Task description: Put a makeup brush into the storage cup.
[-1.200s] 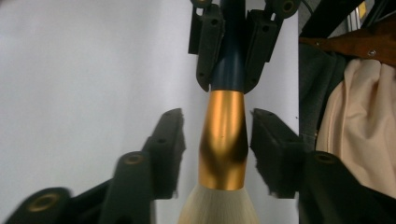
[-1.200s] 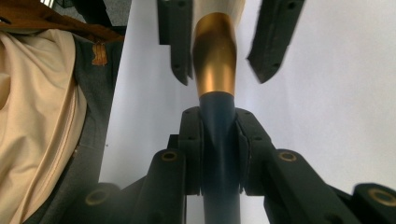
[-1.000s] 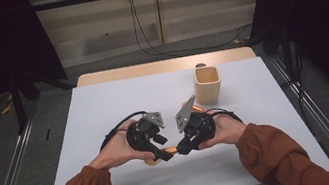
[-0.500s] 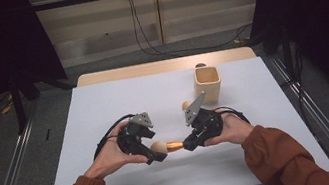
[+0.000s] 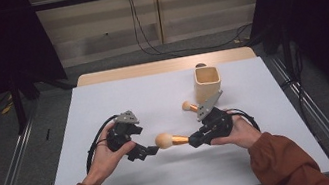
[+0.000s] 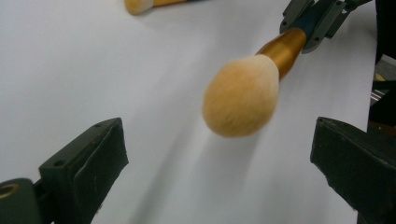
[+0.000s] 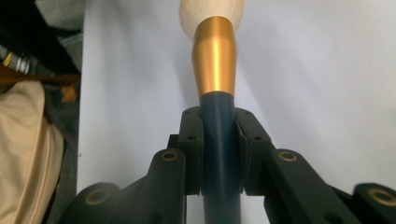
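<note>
Left gripper [image 5: 151, 150] in my left hand [image 5: 107, 155] sits near the table's [image 5: 104, 107] front left, its jaws spread wide and empty, aimed at the fluffy head of the makeup brush [image 5: 173, 139] just ahead of them; from the left gripper view that head [image 6: 242, 95] hangs between my two black jaws without touching either. To the right, my right gripper [image 5: 196, 140] in my right hand [image 5: 235, 131] is clenched on the brush's dark handle, the gold ferrule [image 7: 215, 56] and pale bristles sticking out past the jaws and pointing left. I count two brushes: the one I hold and a second brush [image 5: 189, 106] lying on the table behind my right gripper, near the beige square cup [image 5: 207, 82], of which there is one. Half a second ago my two grippers were close together at the brush; now my left one has let go and pulled back leftward, leaving the brush with my right.
</note>
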Available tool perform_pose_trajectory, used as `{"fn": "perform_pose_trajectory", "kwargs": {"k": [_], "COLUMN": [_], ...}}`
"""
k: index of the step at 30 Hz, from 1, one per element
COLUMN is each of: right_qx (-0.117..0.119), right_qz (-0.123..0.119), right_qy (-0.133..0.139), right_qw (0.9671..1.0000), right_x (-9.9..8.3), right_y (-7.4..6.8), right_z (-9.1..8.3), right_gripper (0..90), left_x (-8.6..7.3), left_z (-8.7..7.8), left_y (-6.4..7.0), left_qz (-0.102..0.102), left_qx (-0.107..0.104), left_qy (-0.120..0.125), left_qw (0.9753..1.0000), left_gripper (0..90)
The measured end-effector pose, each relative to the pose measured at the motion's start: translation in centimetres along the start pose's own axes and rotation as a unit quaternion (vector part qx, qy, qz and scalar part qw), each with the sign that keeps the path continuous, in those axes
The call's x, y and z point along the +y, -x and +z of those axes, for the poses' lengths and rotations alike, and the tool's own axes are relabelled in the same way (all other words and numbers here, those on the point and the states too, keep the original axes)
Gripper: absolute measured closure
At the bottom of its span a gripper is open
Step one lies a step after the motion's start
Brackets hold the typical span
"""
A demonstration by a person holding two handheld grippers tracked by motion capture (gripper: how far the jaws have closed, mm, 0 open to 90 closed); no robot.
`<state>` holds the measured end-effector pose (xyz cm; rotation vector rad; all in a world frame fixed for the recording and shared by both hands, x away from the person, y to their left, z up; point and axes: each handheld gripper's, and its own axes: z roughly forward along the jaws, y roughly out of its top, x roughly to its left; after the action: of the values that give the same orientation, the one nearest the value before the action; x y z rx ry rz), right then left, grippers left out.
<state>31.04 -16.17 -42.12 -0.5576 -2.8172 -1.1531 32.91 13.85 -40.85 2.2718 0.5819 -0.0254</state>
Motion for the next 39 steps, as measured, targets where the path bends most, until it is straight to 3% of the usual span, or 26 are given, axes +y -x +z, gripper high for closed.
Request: {"fn": "perform_pose_trajectory", "kwargs": {"k": [6, 10, 13, 16, 24, 27, 31, 34, 36, 39], "right_qx": [-0.02, -0.029, -0.027, -0.017, -0.021, -0.022, -0.022, -0.022, -0.023, -0.03], "right_qz": [0.027, 0.049, 0.05, 0.057, 0.056, 0.056, 0.054, 0.052, 0.048, 0.044], "right_qy": [0.032, 0.065, 0.074, 0.103, 0.136, 0.148, 0.167, 0.187, 0.21, 0.222], "right_qw": [0.9989, 0.9963, 0.9956, 0.9928, 0.9889, 0.9871, 0.9843, 0.9807, 0.9763, 0.9737], "right_x": [-0.7, -1.4, -1.5, -1.8, -2.1, -2.1, -2.1, -2.0, -2.0, -2.0], "right_y": [0.2, 0.2, 0.2, 0.3, 0.0, -0.1, -0.3, -0.4, -0.6, -0.7], "right_z": [-0.4, -0.6, -0.6, -0.6, -0.5, -0.3, -0.3, -0.5, -0.7, -0.9], "right_gripper": [75.6, 75.6, 75.6, 75.6, 75.6, 75.6, 75.6, 75.6, 75.6, 75.6], "left_x": [-0.7, -1.0, -1.2, -1.4, -1.7, -1.8, -2.0, -2.0, -2.0, -2.0], "left_z": [-0.6, -0.9, -0.9, -0.8, -0.7, -0.6, -0.7, -0.8, -0.9, -0.9], "left_y": [0.2, 0.2, 0.3, 0.4, 0.4, 0.4, 0.4, 0.5, 0.6, 0.7], "left_qz": [-0.003, -0.011, -0.011, -0.011, -0.013, -0.015, -0.016, -0.016, -0.016, -0.013], "left_qx": [0.004, 0.015, 0.02, 0.012, 0.018, 0.033, 0.029, 0.029, 0.031, 0.033], "left_qy": [0.023, 0.04, 0.045, 0.049, 0.062, 0.058, 0.066, 0.076, 0.082, 0.089], "left_qw": [0.9997, 0.999, 0.9987, 0.9987, 0.9978, 0.9977, 0.9973, 0.9965, 0.996, 0.9954], "left_gripper": [4.2, 4.4, 4.4, 5.4, 4.4, 6.4, 5.8, 5.2, 5.0, 5.0]}}
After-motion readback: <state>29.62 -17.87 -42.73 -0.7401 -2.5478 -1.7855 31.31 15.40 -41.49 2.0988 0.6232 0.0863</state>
